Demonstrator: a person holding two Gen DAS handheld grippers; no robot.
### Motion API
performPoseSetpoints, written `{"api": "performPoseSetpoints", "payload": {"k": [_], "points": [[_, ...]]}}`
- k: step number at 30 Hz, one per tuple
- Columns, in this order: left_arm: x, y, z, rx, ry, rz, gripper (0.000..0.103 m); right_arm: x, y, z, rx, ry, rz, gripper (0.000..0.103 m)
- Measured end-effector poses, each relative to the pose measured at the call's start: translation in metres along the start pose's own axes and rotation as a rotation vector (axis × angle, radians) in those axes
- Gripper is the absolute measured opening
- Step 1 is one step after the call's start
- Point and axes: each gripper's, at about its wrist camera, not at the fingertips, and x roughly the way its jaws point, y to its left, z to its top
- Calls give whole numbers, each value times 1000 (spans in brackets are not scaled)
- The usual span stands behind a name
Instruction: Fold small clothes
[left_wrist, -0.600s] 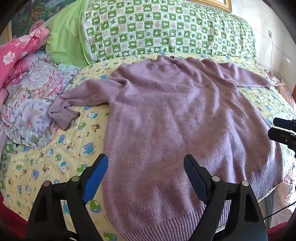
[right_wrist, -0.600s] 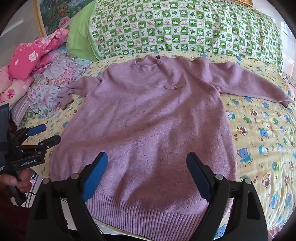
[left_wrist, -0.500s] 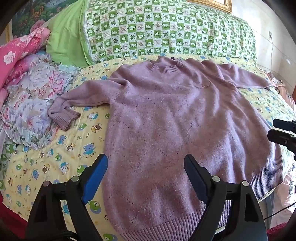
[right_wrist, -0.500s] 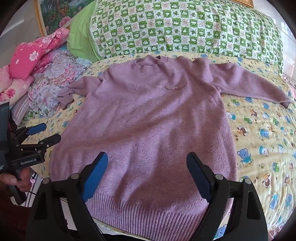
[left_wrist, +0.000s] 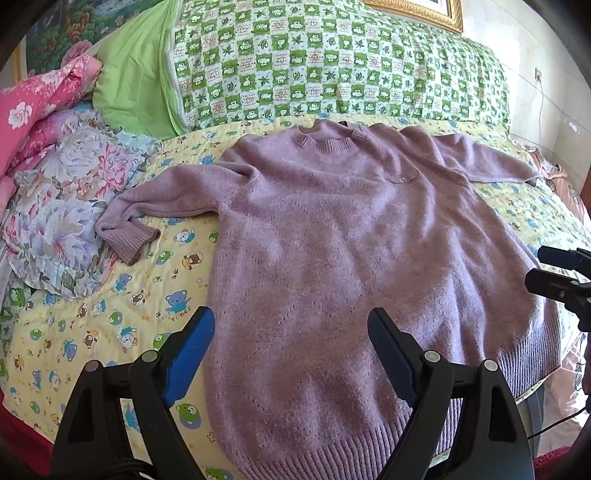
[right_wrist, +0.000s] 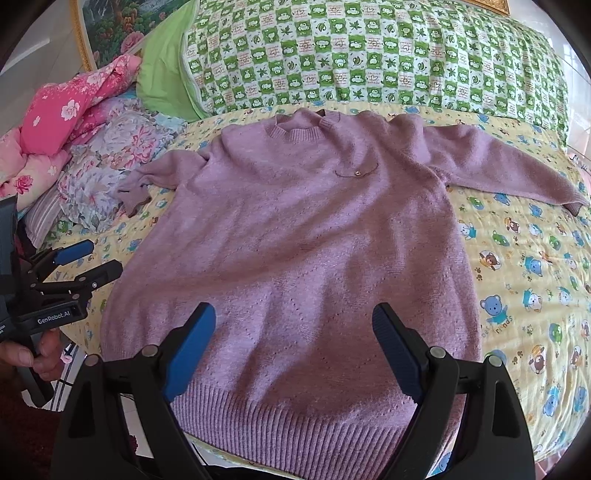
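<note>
1. "GenRobot.AI" in white letters on the black body of the left gripper (right_wrist: 79, 264), seen in the right wrist view.
2. Blue letters, partly legible as "bes…riends", under a blue bear on the yellow cartoon sheet (right_wrist: 517, 258).
3. Checked green quilt (right_wrist: 369, 55): small marks in the squares, too small to read.

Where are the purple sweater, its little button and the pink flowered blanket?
purple sweater (right_wrist: 295, 240), right wrist view, middle of its front.
button (right_wrist: 358, 172), right wrist view, on the chest trim.
pink flowered blanket (right_wrist: 70, 110), right wrist view, its bunched top.
</note>
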Motion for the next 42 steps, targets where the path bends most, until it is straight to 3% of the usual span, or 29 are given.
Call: {"api": "performPoseSetpoints", "payload": {"k": [14, 31, 42], "points": [[-2, -7, -1, 59, 3, 26, 85, 3, 2, 0, 0, 5, 0, 87], [10, -20, 7, 93, 6, -27, 85, 10, -15, 6, 36, 25, 12, 87], [41, -25, 40, 71, 28, -49, 86, 14, -68, 27, 145, -3, -36, 87]]}}
